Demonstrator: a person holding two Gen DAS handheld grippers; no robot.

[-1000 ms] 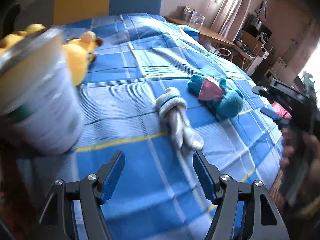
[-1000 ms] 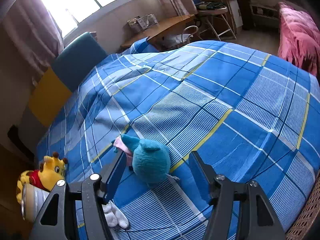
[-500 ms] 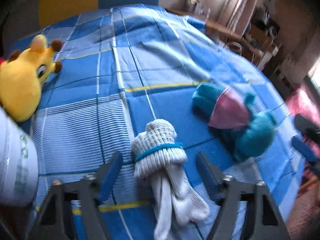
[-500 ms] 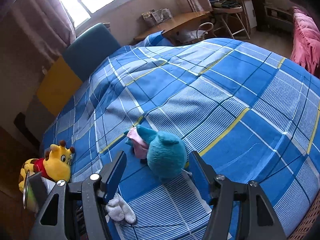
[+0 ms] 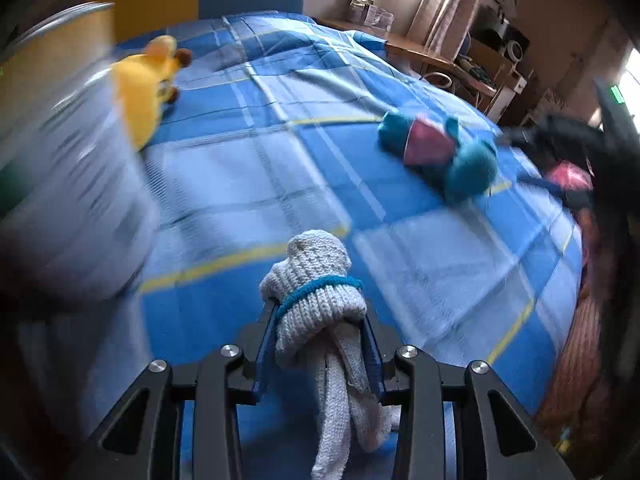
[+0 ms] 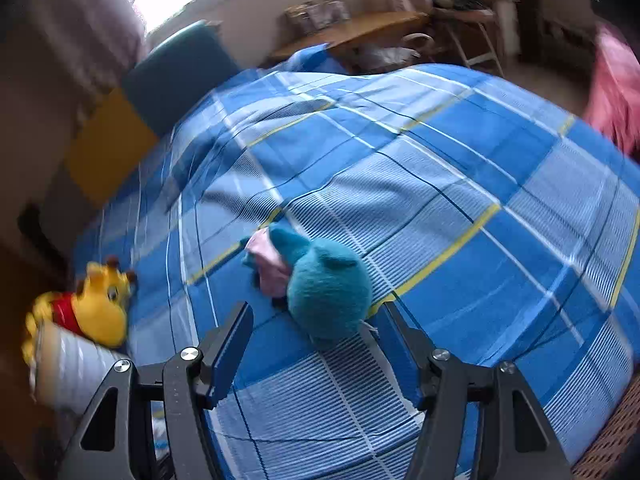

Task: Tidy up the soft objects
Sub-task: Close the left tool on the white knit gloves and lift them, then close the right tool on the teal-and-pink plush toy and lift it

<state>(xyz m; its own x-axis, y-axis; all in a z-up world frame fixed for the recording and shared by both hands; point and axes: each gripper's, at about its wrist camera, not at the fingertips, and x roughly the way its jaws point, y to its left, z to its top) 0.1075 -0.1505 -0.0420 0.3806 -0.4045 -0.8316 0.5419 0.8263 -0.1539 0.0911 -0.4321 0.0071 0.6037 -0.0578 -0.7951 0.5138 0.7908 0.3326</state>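
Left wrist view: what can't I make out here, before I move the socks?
- Knotted socks, shut in the left gripper: loose ends run off the bottom edge.
- Grey bin: motion-blurred, opening cut off at the left edge.
- Right gripper: a dark smear at the right edge.
- Yellow plush: blurred, partly behind the bin.

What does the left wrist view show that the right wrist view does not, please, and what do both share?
Only the left wrist view shows the left gripper, whose jaws have just been closing, now clamped on the knotted grey sock bundle.

Only the right wrist view shows the right gripper open, short of the toy, and the bear's red shirt.

Both show the teal plush toy, yellow plush bear, white container and blue plaid bedspread.
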